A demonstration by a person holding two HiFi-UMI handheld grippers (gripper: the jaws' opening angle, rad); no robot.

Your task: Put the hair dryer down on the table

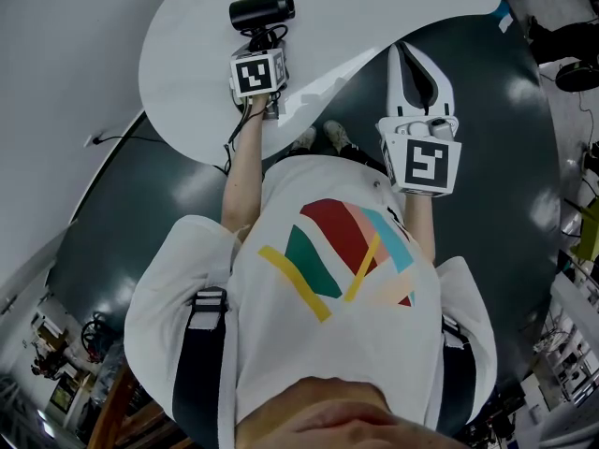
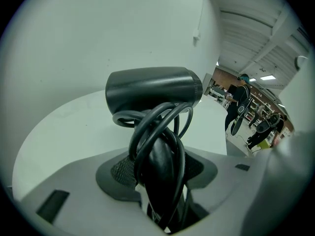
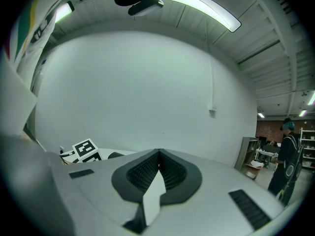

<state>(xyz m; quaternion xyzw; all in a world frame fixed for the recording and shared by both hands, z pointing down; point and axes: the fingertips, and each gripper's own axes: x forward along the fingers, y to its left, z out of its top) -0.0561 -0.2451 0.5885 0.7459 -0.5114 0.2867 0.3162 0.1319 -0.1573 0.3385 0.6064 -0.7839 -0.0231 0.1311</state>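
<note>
A black hair dryer point(image 1: 262, 9) with its cord wound round the handle is held over the white table point(image 1: 187, 64). My left gripper point(image 1: 263, 43) is shut on the dryer's handle. In the left gripper view the handle and cord loops point(image 2: 160, 151) fill the gap between the jaws, and the barrel point(image 2: 152, 90) lies crosswise above the table top point(image 2: 59, 127). I cannot tell whether the dryer touches the table. My right gripper point(image 1: 408, 52) hangs to the right, off the table's edge and over the dark floor. Its pads point(image 3: 170, 171) meet with nothing between them.
The table's curved edge runs just in front of the person's feet point(image 1: 323, 137). A thin black cable point(image 1: 122, 138) trails off the table's left side. A white wall stands behind the table. A person point(image 2: 239, 104) stands far off to the right among shelves.
</note>
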